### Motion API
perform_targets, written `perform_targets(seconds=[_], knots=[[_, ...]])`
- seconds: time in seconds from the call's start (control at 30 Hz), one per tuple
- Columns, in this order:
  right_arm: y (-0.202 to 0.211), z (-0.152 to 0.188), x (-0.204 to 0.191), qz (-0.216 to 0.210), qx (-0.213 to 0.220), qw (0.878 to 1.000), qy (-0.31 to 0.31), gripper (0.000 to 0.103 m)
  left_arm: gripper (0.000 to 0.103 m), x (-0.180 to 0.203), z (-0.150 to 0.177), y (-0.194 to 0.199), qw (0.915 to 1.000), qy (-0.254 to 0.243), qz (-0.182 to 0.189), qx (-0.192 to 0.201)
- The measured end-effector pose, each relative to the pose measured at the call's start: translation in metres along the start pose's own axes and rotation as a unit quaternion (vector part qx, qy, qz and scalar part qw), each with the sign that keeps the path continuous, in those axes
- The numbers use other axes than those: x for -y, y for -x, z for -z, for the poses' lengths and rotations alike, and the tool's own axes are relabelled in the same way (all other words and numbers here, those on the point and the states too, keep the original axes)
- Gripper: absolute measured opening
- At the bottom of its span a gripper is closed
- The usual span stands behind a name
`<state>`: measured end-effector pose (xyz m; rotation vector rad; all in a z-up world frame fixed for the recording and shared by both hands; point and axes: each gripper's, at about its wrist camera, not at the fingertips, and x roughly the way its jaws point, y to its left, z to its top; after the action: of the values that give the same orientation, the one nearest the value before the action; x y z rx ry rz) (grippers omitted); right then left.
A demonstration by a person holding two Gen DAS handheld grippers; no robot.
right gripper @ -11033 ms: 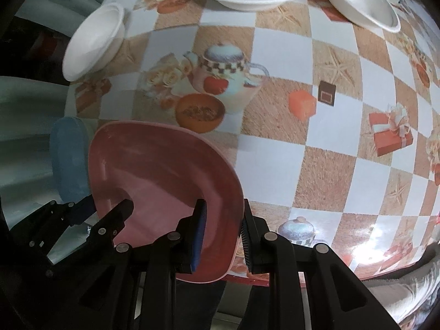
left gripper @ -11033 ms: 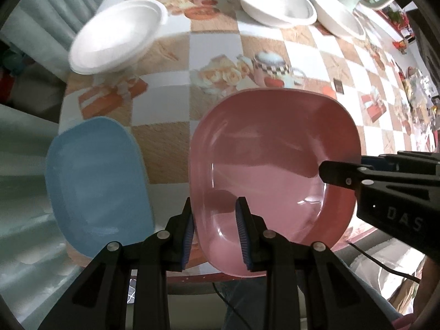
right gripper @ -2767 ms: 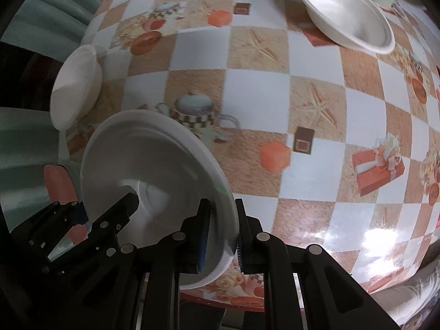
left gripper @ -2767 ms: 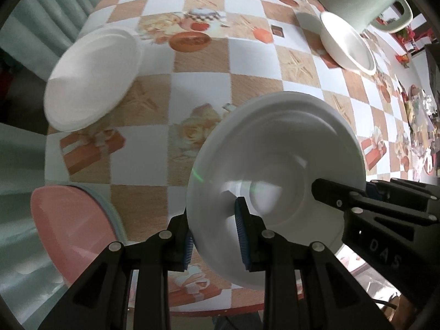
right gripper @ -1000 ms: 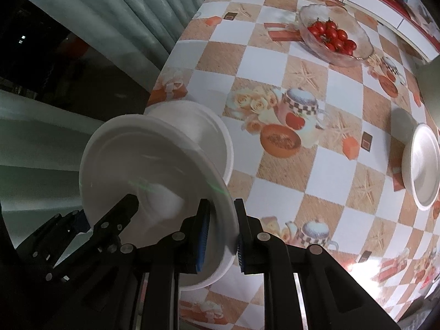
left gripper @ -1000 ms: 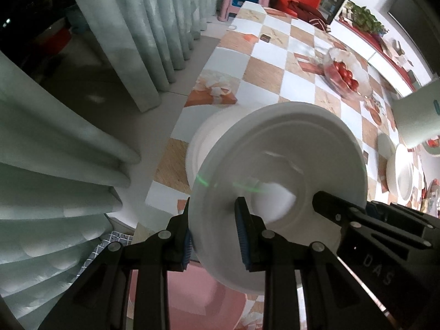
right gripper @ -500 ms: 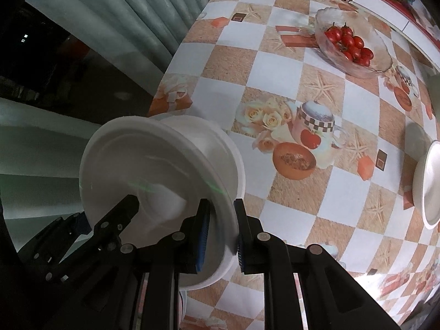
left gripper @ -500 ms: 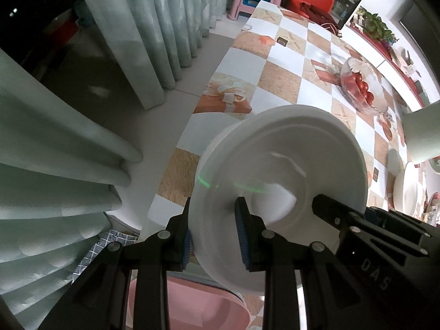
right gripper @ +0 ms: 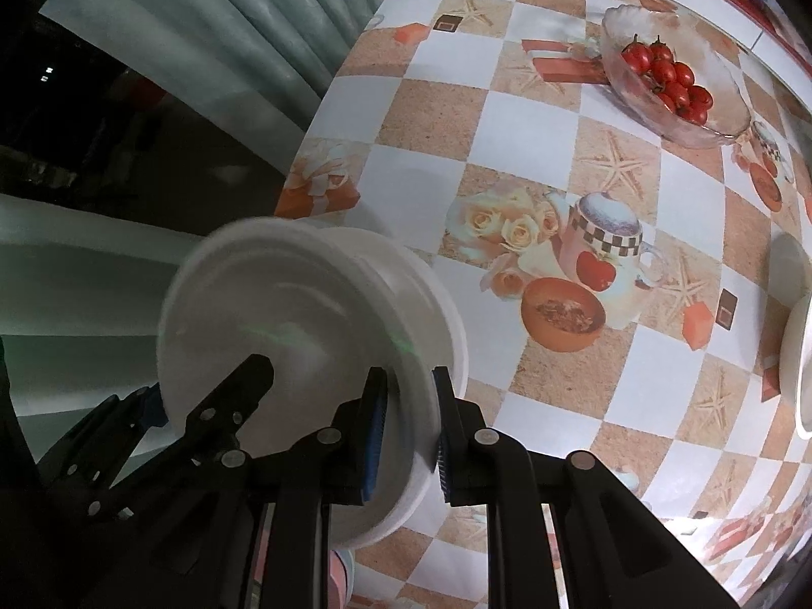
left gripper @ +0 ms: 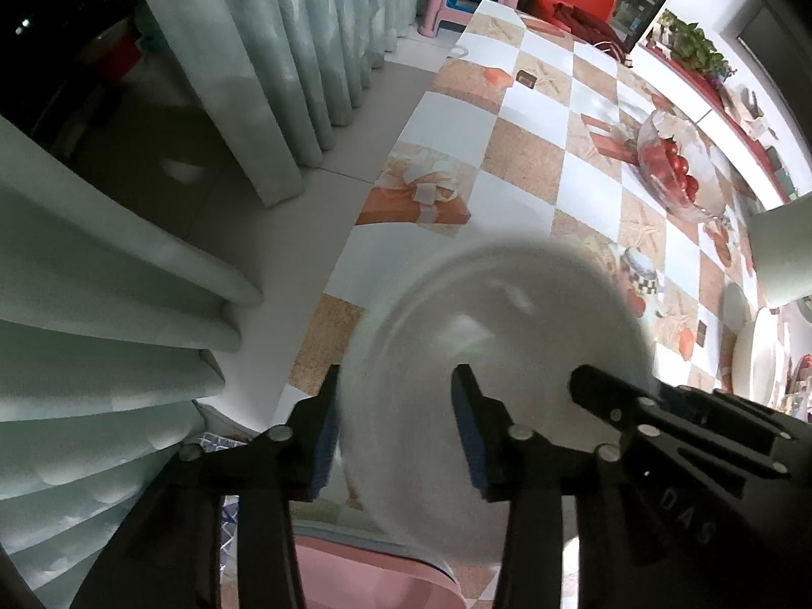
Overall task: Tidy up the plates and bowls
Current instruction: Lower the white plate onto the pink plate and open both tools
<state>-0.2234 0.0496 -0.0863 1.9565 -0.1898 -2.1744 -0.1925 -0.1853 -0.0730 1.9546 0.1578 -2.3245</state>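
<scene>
A white bowl (left gripper: 487,335), blurred by motion, hangs low over a second white bowl (right gripper: 444,314) that stands near the table's left edge. My right gripper (right gripper: 408,431) is shut on the upper bowl's near rim. My left gripper (left gripper: 396,431) straddles the opposite rim. Its jaws are opening, and the blue pads (left gripper: 327,436) stand clear of the rim between them. The pink plate (left gripper: 365,578) lies at the bottom of the left wrist view, stacked on another plate. The lower bowl is hidden in the left wrist view.
The checked tablecloth (right gripper: 528,101) carries a glass bowl of cherry tomatoes (right gripper: 670,81) at the far side. A further white bowl (left gripper: 756,370) and a pale pot (left gripper: 781,254) stand at the right. Green curtains (left gripper: 101,304) hang just past the table's left edge.
The left jaws have spread apart off the bowl's rim. The bowl has sunk a little toward the white bowl beneath it and now looks blurred.
</scene>
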Motion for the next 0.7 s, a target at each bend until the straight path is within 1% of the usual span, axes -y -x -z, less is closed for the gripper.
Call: perform_targets(seconds=[0.07,0.1,0.13,0.17,0.2,0.23,0.27,0.3,0.33,0.37,0.43,0.7], knots=[[0.001,0.0,0.002,0.006,0.0,1.0,0.001,0.019,0.066,-0.001,0.0,0.0,0.9999,0.001,-0.014,0.001],[0.001,0.0,0.002,0.007,0.001,1.0,0.001,0.019,0.069,-0.002,0.0,0.001,0.9998,0.004,-0.018,0.002],[0.002,0.0,0.004,0.012,0.002,1.0,0.0,0.023,0.073,-0.004,0.001,0.001,0.9997,0.008,-0.022,0.005],[0.004,-0.001,0.007,0.022,0.004,1.0,-0.003,0.03,0.076,-0.006,0.001,0.002,0.9995,0.012,-0.03,0.009],[0.005,-0.001,0.01,0.03,0.008,1.0,-0.006,0.05,0.077,-0.008,0.001,0.003,0.999,0.016,-0.039,0.011],[0.008,-0.001,0.015,0.036,0.013,0.999,-0.013,0.071,0.082,-0.012,0.0,0.003,0.9986,0.024,-0.045,0.011],[0.009,-0.001,0.02,0.032,0.016,0.999,-0.02,0.079,0.087,-0.016,0.0,0.002,0.9985,0.033,-0.044,0.008],[0.01,-0.001,0.023,0.024,0.018,0.999,-0.027,0.092,0.09,-0.02,-0.001,0.002,0.9984,0.04,-0.041,0.004],[0.011,-0.001,0.027,0.018,0.019,0.999,-0.033,0.1,0.096,-0.022,0.0,0.001,0.9982,0.042,-0.042,-0.001],[0.013,-0.001,0.029,0.016,0.021,0.999,-0.036,0.101,0.103,-0.022,0.001,0.0,0.9981,0.04,-0.047,-0.001],[0.016,-0.001,0.03,0.021,0.027,0.999,-0.032,0.101,0.103,-0.02,0.003,0.003,0.9979,0.035,-0.055,0.006],[0.027,0.011,0.035,0.012,0.03,0.999,-0.034,0.101,0.103,-0.002,0.011,0.015,0.9987,0.009,-0.047,0.016]])
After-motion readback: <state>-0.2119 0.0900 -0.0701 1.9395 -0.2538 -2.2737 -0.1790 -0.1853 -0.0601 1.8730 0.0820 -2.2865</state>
